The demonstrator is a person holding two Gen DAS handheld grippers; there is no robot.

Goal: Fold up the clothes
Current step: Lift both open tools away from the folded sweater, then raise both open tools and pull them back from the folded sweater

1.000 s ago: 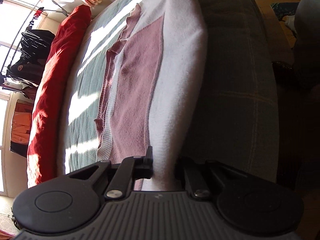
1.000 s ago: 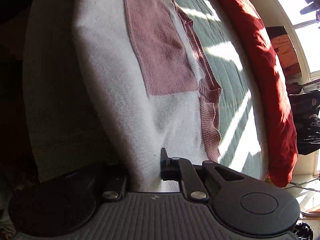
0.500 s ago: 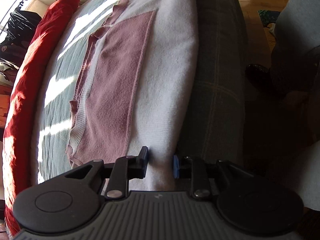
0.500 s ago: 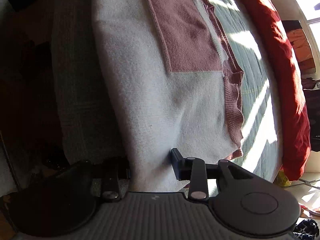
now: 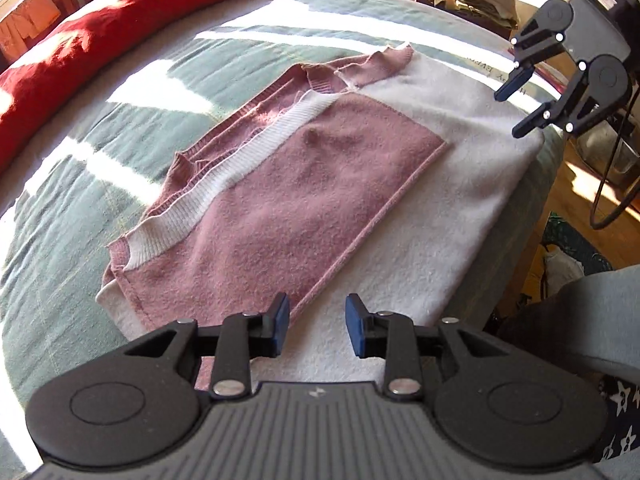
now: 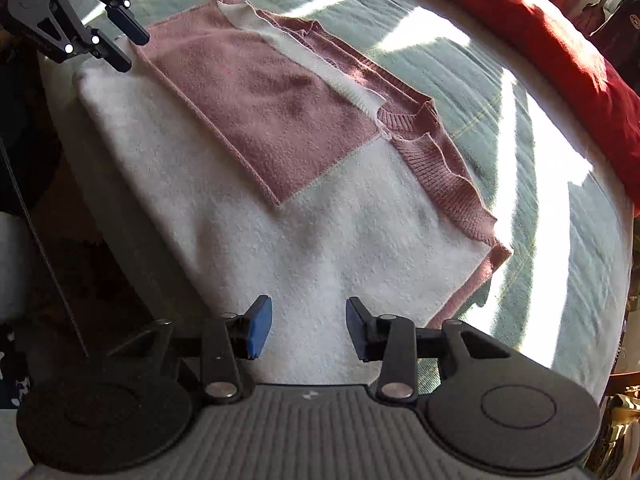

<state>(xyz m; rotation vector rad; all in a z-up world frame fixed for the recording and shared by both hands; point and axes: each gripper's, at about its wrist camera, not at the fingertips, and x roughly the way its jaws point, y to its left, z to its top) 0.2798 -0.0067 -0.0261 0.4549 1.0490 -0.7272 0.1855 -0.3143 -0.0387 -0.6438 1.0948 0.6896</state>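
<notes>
The left gripper (image 5: pixel 316 322) is being held open and empty over the near end of the sweater (image 5: pixel 320 200), its jaws standing apart. The sweater, pink and white, is lying folded flat along the edge of the green bed (image 5: pixel 80 208), with a red pillow (image 5: pixel 120 20) lying behind it. The right gripper (image 6: pixel 308 326) is likewise being held open and empty over the sweater's white end.
</notes>
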